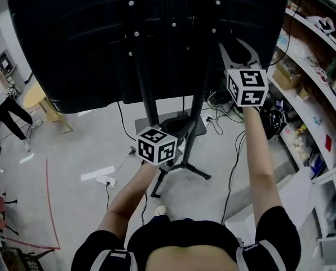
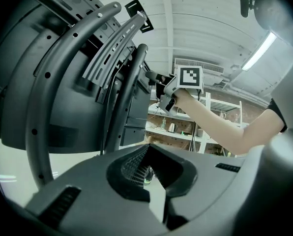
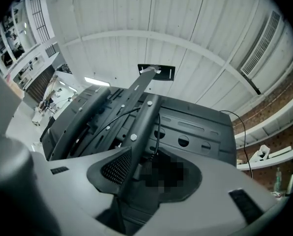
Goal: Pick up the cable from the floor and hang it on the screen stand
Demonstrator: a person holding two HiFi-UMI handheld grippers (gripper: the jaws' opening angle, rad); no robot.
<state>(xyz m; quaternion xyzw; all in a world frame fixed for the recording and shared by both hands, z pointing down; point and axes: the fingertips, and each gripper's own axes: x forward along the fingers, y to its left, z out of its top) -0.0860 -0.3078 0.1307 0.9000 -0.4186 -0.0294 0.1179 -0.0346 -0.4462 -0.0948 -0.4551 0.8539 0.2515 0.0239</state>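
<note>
The right gripper (image 1: 238, 52) holds its fingers apart around the screen stand (image 3: 141, 127) upright, where the thin cable (image 3: 158, 132) runs down alongside. The left gripper (image 2: 149, 173), lower, is parted and empty. Best confirm the cable sits hooked, then draw straight back without snagging it.

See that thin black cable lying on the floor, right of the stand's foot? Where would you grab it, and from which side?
Probably the cable at its loose middle run on the bare floor, from straight above, jaws set across it. There it lies flat and thin with room on both sides. Farther up it joins a tangle by the shelves.
</note>
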